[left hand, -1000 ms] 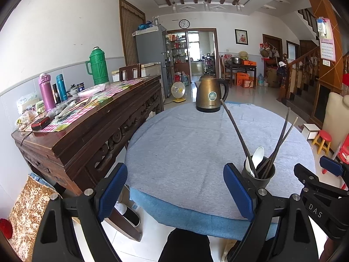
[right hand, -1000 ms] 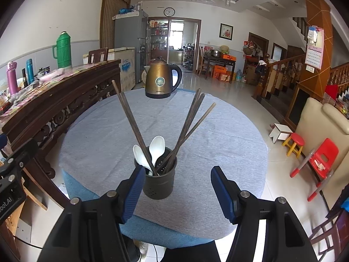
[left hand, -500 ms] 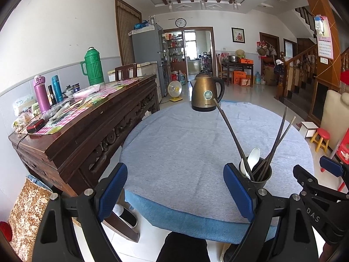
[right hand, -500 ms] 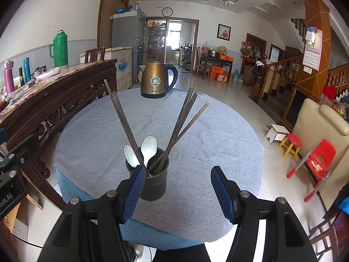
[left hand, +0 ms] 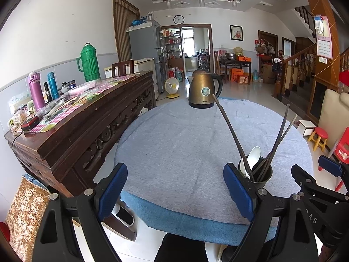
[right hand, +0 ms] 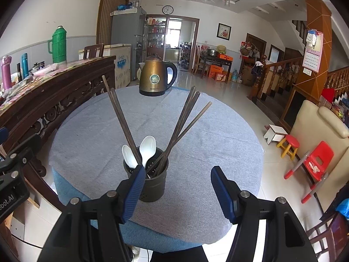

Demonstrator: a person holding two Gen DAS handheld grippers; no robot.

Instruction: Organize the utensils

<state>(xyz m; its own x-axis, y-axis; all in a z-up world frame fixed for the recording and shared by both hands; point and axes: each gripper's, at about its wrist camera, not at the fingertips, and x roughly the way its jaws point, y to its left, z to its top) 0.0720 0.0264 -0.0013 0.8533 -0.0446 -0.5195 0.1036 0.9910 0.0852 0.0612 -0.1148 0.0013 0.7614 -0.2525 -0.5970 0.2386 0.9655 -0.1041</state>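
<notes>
A dark utensil holder (right hand: 150, 181) stands near the front edge of the round table (right hand: 218, 135); it also shows in the left wrist view (left hand: 261, 174). It holds two white spoons (right hand: 148, 146) and several dark chopsticks (right hand: 185, 118) that fan outward. My right gripper (right hand: 177, 194) is open and empty, just in front of the holder, its left finger overlapping the holder's left side. My left gripper (left hand: 175, 192) is open and empty at the table's front edge, left of the holder.
A bronze electric kettle (right hand: 156, 77) stands at the table's far side. A carved wooden sideboard (left hand: 87, 118) with a green thermos (left hand: 89, 63) and bottles runs along the left. A cream sofa (right hand: 316, 135), red chair and stool (right hand: 290, 144) are on the right.
Both grippers have pulled back and risen slightly, so the holder and table look farther and lower. The utensils stay in the holder. Both grippers stay open.
</notes>
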